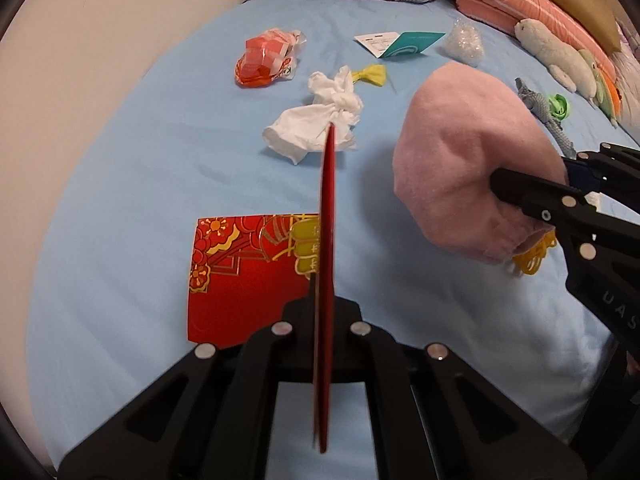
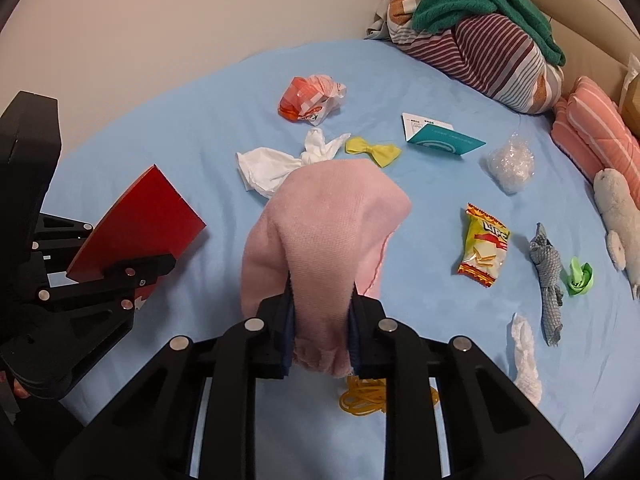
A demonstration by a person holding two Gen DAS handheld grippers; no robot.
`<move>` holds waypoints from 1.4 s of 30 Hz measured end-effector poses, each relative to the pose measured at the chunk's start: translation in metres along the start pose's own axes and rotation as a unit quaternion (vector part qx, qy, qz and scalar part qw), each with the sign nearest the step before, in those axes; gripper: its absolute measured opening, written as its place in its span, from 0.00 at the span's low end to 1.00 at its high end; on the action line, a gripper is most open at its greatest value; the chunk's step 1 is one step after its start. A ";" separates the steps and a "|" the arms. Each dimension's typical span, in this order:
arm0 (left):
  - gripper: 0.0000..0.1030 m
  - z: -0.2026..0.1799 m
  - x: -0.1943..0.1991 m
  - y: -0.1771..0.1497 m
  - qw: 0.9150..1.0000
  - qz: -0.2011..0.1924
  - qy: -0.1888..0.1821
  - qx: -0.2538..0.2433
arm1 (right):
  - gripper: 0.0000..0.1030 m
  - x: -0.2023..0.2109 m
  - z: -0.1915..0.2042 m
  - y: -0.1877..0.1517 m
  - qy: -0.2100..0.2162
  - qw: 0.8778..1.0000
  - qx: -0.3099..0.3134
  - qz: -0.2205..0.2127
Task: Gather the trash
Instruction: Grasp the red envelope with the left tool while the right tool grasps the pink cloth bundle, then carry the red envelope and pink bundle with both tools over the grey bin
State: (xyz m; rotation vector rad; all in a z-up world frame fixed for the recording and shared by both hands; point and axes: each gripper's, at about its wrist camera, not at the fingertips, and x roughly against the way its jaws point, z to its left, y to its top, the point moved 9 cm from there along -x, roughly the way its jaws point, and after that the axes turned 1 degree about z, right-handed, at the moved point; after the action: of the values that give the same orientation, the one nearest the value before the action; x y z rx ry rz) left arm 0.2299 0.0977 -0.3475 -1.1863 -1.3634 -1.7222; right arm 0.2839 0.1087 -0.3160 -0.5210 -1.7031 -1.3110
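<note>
Two hand-held grippers over a bed (image 2: 168, 128) with a blue sheet strewn with litter. The left hand-held gripper (image 1: 323, 312) is clamped on the edge of a red envelope (image 1: 326, 240), held edge-on and raised; a second, patterned red envelope (image 1: 248, 276) lies flat on the sheet just beneath it. The right hand-held gripper (image 2: 320, 332) pinches a pink knitted sock (image 2: 320, 236) by its cuff, the body of the sock flopping forward beyond the fingertips.

Risks, as judged: the stiff envelope is caught only by its margin and could pivot or slide out if swung; the limp sock could sag from the pads or drag across the crumpled white tissue (image 2: 272, 168) lying close behind it. The two tools work near each other and could collide.

Yellow rubber bands (image 2: 364, 396) lie on the sheet directly below the right gripper; the snack packet (image 2: 484, 248) sits apart to its right.
</note>
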 end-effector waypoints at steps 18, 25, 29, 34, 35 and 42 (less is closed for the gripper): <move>0.02 0.045 0.185 -0.030 0.989 -0.094 0.075 0.087 | 0.19 0.142 0.053 0.028 0.060 0.993 0.038 -0.099; 0.02 0.082 0.273 -0.078 0.973 -0.109 0.133 0.152 | 0.19 0.208 0.118 0.043 0.135 0.976 0.095 -0.141; 0.02 0.099 0.315 -0.109 0.964 -0.105 0.156 0.187 | 0.19 0.247 0.165 0.048 0.192 0.959 0.141 -0.152; 0.02 0.115 0.363 -0.149 0.951 -0.104 0.176 0.232 | 0.19 0.289 0.223 0.051 0.259 0.932 0.204 -0.147; 0.02 0.118 0.371 -0.158 0.948 -0.104 0.180 0.242 | 0.19 0.297 0.237 0.051 0.273 0.925 0.219 -0.146; 0.02 0.153 0.417 -0.218 0.923 -0.101 0.210 0.307 | 0.19 0.343 0.314 0.041 0.329 0.883 0.299 -0.149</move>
State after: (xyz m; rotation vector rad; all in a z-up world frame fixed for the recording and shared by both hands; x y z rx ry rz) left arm -0.0858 0.3240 -0.0411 -0.3154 -1.6096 -1.3979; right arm 0.0169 0.3478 -0.0165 0.5204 -1.5034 -0.9198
